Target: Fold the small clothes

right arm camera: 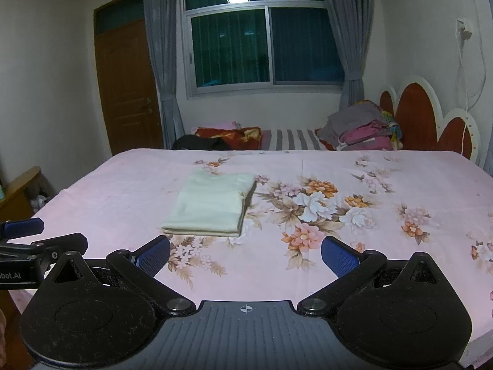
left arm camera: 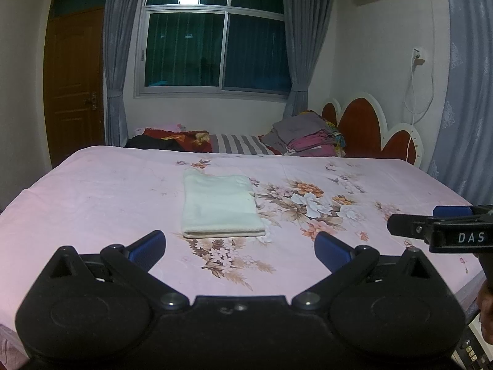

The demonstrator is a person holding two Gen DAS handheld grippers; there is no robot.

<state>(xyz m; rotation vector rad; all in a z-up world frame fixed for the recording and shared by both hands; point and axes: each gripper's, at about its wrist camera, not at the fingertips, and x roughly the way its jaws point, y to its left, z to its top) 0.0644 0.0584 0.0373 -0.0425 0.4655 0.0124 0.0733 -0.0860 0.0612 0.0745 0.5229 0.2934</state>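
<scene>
A pale cream garment (left arm camera: 220, 206) lies folded into a neat rectangle on the pink floral bed sheet (left arm camera: 107, 191). It also shows in the right wrist view (right arm camera: 211, 205). My left gripper (left arm camera: 240, 246) is open and empty, held just short of the garment's near edge. My right gripper (right arm camera: 246, 251) is open and empty, near the bed's front edge and to the right of the garment. The right gripper's side shows at the right edge of the left wrist view (left arm camera: 440, 226); the left gripper's side shows at the left edge of the right wrist view (right arm camera: 27, 240).
A pile of grey and pink clothes (left arm camera: 305, 137) and striped and red bedding (left arm camera: 234, 143) sit at the far edge by the red headboard (left arm camera: 360, 126). A wooden door (left arm camera: 72, 83) is at far left, a curtained window (left arm camera: 215, 37) behind.
</scene>
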